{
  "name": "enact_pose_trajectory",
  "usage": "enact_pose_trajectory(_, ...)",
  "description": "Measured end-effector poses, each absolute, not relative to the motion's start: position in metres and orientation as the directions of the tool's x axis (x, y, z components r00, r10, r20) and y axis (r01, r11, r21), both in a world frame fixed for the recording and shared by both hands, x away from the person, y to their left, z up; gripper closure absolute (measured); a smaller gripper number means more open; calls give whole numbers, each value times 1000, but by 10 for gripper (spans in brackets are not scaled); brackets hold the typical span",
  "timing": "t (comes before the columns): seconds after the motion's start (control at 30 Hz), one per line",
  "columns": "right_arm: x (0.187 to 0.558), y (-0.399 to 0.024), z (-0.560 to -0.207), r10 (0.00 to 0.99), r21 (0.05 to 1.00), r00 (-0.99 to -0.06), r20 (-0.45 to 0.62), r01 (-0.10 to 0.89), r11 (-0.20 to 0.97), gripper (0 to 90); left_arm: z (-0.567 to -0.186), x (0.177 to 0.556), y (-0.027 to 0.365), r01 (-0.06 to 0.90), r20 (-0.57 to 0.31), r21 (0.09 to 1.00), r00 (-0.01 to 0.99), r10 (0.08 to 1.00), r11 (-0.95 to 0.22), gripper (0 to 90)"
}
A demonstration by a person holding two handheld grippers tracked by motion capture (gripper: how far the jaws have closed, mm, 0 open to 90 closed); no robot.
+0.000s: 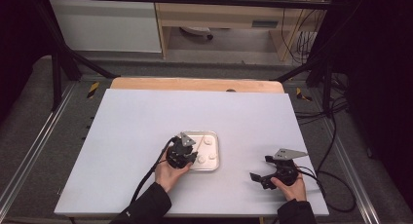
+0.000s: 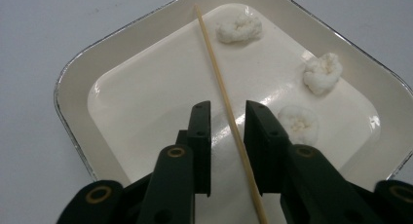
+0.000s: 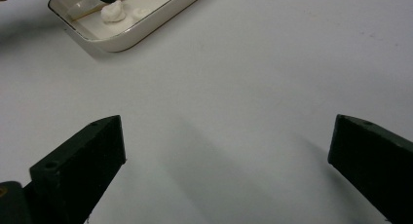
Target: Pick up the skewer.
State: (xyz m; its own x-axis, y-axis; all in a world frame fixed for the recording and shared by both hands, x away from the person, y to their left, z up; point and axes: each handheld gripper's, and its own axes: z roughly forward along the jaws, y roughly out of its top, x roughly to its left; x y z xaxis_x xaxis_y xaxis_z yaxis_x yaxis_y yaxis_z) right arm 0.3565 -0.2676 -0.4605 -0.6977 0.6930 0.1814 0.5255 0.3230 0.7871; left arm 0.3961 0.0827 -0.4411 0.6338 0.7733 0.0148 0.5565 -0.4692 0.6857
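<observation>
The thin wooden skewer [image 2: 221,95] lies across the shallow white rectangular tray [image 2: 78,78], between the left tool's [image 2: 228,118] narrowed, not-yet-touching jaws; three marshmallows sit toward two o'clock; close squarely, centred

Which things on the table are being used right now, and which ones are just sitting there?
Being used:
- stick, between the left gripper jaws, not yet pinched
- tray that it lies in
- three white lumps in the tray

Just sitting there:
- right gripper, open over bare table
- cables beside the table
</observation>
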Motion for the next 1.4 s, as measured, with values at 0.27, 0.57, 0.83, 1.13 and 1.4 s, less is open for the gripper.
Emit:
enact_pose_trajectory(0.27, 356, -268, -460, 692, 787, -698, 183, 526, 322, 7, -443, 394, 78, 554, 30, 684, 629, 777, -475, 823)
enact_pose_trajectory(0.57, 357, -267, -461, 692, 786, -699, 183, 526, 324, 7, -444, 390, 71, 563, 45, 692, 590, 806, -451, 877)
enact_pose_trajectory(0.83, 357, -267, -461, 692, 786, -698, 185, 528, 323, 7, -447, 388, 73, 572, 15, 712, 568, 823, -408, 886)
enact_pose_trajectory(1.13, 357, -267, -461, 690, 787, -700, 183, 526, 324, 7, -444, 387, 77, 557, 10, 732, 567, 824, -393, 888)
enact_pose_trajectory(1.4, 357, -267, -461, 690, 789, -701, 180, 522, 325, 7, -437, 384, 84, 533, 4, 755, 578, 816, -381, 888)
